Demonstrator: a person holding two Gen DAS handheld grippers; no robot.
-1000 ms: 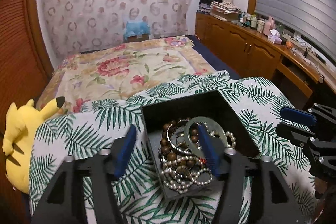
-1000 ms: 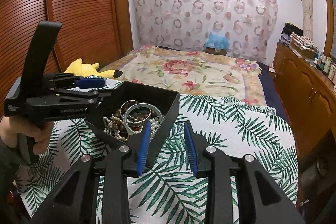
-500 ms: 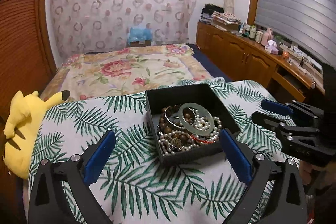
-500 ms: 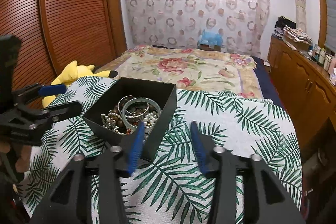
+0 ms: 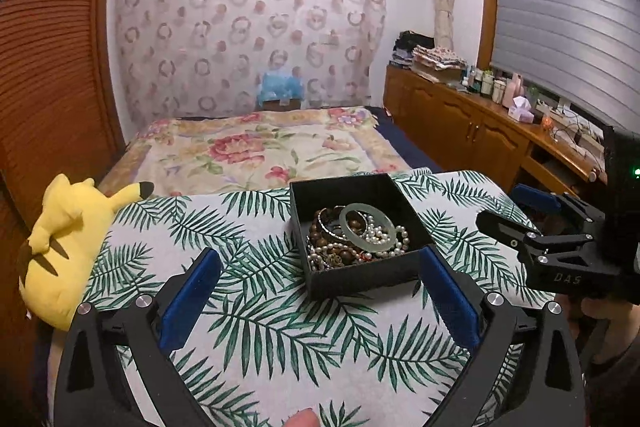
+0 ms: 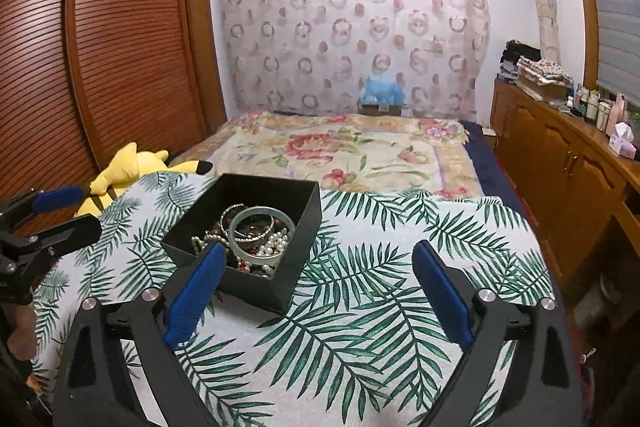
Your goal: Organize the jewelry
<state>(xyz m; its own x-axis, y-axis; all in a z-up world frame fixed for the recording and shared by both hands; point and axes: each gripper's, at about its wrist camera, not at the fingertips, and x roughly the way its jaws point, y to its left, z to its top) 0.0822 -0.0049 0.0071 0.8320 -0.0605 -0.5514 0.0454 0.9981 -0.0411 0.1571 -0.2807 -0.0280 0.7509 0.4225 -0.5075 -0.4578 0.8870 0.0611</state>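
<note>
An open black box (image 5: 360, 279) sits on a palm-leaf cloth (image 5: 240, 327). It holds a tangle of jewelry: a pale green bangle (image 5: 366, 227), pearl strings and brown wooden beads (image 5: 320, 231). My left gripper (image 5: 318, 253) is open wide just in front of the box, with nothing between its blue pads. In the right wrist view the box (image 6: 308, 211) lies ahead to the left, with the bangle (image 6: 262, 231) on top. My right gripper (image 6: 319, 247) hovers near the box's right corner; its jaws are opening and hold nothing. Each view shows the other gripper at its edge.
A yellow plush toy (image 5: 68, 247) lies at the cloth's left edge. Behind the cloth is a bed with a floral cover (image 5: 260, 151). A wooden cabinet (image 5: 460, 135) with bottles runs along the right wall. Louvered wardrobe doors (image 6: 100, 47) stand on the left.
The left gripper drew back from over the jewelry and its jaws spread wide. The right gripper's jaws widened from narrow to fully apart. The box stayed in place.
</note>
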